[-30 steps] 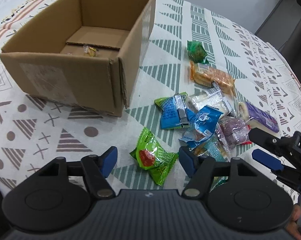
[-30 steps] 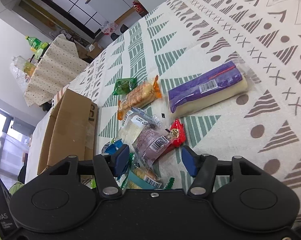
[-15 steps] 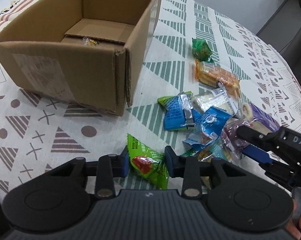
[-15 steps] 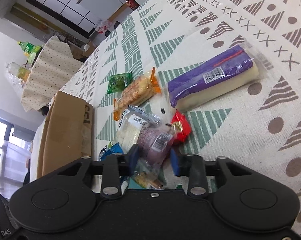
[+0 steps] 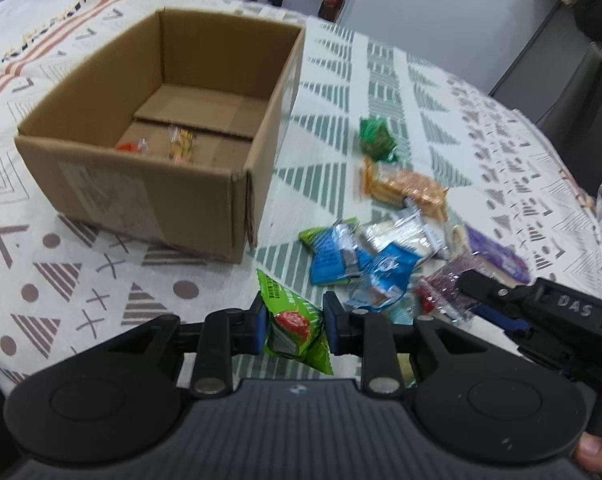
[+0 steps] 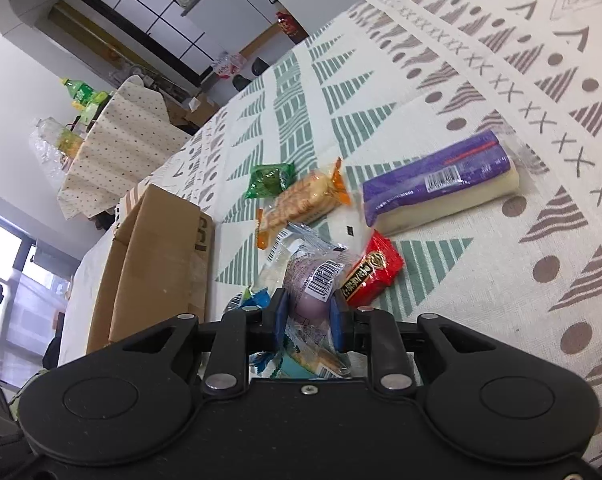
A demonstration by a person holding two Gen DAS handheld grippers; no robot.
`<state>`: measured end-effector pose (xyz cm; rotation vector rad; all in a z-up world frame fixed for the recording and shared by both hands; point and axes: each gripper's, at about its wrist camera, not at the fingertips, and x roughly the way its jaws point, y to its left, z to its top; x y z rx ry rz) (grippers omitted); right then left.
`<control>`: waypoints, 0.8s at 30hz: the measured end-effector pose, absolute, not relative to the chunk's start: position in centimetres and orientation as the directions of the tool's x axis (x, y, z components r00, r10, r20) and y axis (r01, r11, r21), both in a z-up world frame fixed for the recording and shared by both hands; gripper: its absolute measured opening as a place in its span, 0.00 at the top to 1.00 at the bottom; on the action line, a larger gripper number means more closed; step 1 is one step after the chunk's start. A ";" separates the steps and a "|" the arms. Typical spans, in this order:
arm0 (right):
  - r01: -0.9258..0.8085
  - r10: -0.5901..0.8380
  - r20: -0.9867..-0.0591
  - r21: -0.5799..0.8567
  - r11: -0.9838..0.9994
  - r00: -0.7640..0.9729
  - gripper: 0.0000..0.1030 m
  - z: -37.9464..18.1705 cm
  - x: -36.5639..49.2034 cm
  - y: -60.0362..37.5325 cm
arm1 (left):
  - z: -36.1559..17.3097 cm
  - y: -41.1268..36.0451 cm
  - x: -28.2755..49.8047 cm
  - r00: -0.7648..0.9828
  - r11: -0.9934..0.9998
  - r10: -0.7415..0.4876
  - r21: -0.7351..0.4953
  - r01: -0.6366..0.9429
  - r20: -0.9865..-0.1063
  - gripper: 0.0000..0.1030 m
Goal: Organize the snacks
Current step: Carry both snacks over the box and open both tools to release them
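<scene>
Left claw [image 5: 294, 327] clamped across a light, crinkly green snack pouch [image 5: 295, 326] lifted near the cardboard box [image 5: 157, 128]; right claw [image 6: 308, 318] pinching a soft purple-wrapped bun [image 6: 313, 284] mid-body above the bench [image 6: 501, 240] pile.

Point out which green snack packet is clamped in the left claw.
It is the bright green packet with the red picture, pinched in the left claw. The darker green packet lies free on the tablecloth beyond the orange cracker pack.

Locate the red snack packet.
In the right wrist view, the red snack packet lies on the tablecloth just right of the right hand-held gripper, below the purple-and-white bar.
</scene>
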<state>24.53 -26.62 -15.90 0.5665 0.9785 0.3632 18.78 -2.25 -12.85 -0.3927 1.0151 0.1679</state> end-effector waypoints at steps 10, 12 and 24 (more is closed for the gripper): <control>-0.108 0.564 -0.608 0.621 0.776 0.559 0.79 -14.1 23.7 -25.5 | -9.9 -2.1 17.9 0.583 0.924 -0.019 -0.236 -0.300 -0.813 0.74; -0.127 0.575 -0.591 0.626 0.769 0.566 0.79 -13.7 23.5 -25.1 | -9.2 -1.9 17.6 0.596 0.923 -0.010 -0.237 -0.304 -0.803 0.74; -0.232 0.625 -0.499 0.639 0.733 0.600 0.79 -12.1 22.8 -21.5 | -5.6 1.2 16.7 0.661 0.912 0.056 -0.231 -0.339 -0.749 0.74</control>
